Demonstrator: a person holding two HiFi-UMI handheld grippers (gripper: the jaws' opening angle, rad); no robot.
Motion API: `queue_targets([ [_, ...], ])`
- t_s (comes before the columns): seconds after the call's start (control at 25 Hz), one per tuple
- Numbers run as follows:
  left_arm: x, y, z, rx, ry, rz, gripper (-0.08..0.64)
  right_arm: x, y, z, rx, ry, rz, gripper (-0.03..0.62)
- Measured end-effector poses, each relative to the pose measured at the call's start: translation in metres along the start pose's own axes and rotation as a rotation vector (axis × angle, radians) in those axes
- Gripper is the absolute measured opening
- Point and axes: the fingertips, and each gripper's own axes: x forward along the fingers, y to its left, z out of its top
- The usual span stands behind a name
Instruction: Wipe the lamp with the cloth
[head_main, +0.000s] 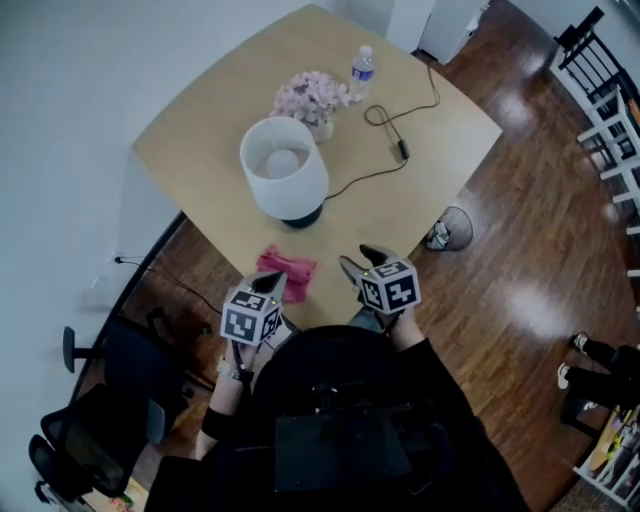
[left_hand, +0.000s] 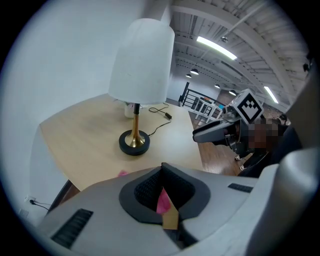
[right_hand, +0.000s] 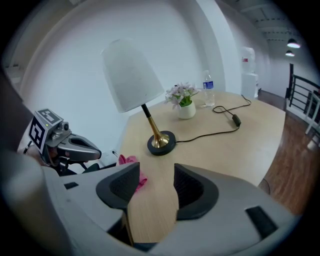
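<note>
1. On the light wooden table (head_main: 200, 150), the lamp (head_main: 284, 168) is stood upright, with a white shade, a brass stem and a round black base.
2. The pink cloth (head_main: 290, 272) is seen crumpled flat on the table, near the edge closest to the person. It is placed between the lamp base and the two grippers and is clear of the base.
3. The left hand-held gripper (head_main: 268, 285) is held at the table edge, just beside the cloth's left corner.
   - Its jaws are pressed together and nothing is clamped.
   - The pink sliver seen through the gap behind the pads is the cloth lying beyond on the table.
   - In the right gripper view its tip is shown apart from the cloth.
4. The right hand-held gripper (head_main: 365, 262) is held at the same edge, to the right of the cloth.
   - Its jaws are spread wide.
   - Only bare table top is seen between them, and nothing is held.
5. Both grippers are pointed forward and down toward the lamp, and the lamp is touched by neither.
6. Behind the lamp, a pot of pale pink flowers (head_main: 315, 100) and a water bottle (head_main: 363, 68) are set near the far edge.
7. A black cord (head_main: 400, 140) with an inline switch is trailed from the lamp base across the table.
8. Dark wood floor (head_main: 520, 250) is seen around the table, and a black office chair (head_main: 100, 400) is parked at the left.
</note>
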Motion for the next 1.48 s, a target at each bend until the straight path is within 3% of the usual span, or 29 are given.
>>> queue_targets([
  [0.08, 0.001, 0.000, 0.001, 0.004, -0.001, -0.003, 0.000, -0.002, -0.002, 0.000, -0.011, -0.005, -0.010, 0.179],
  [0.24, 0.000, -0.001, 0.003, 0.006, -0.006, -0.007, 0.000, -0.005, -0.002, 0.000, -0.036, -0.006, -0.017, 0.131],
  [0.44, 0.001, 0.001, 0.006, 0.008, -0.011, -0.002, 0.000, -0.006, -0.001, 0.001, -0.067, -0.021, -0.013, 0.008],
  [0.72, -0.002, 0.004, 0.005, 0.002, -0.013, 0.007, 0.000, -0.005, 0.002, 0.003, -0.119, -0.002, -0.008, 0.005],
  [1.48, -0.002, 0.012, 0.000, -0.017, -0.004, 0.025, 0.000, 0.004, 0.006, 0.001, -0.137, 0.028, 0.018, 0.005],
])
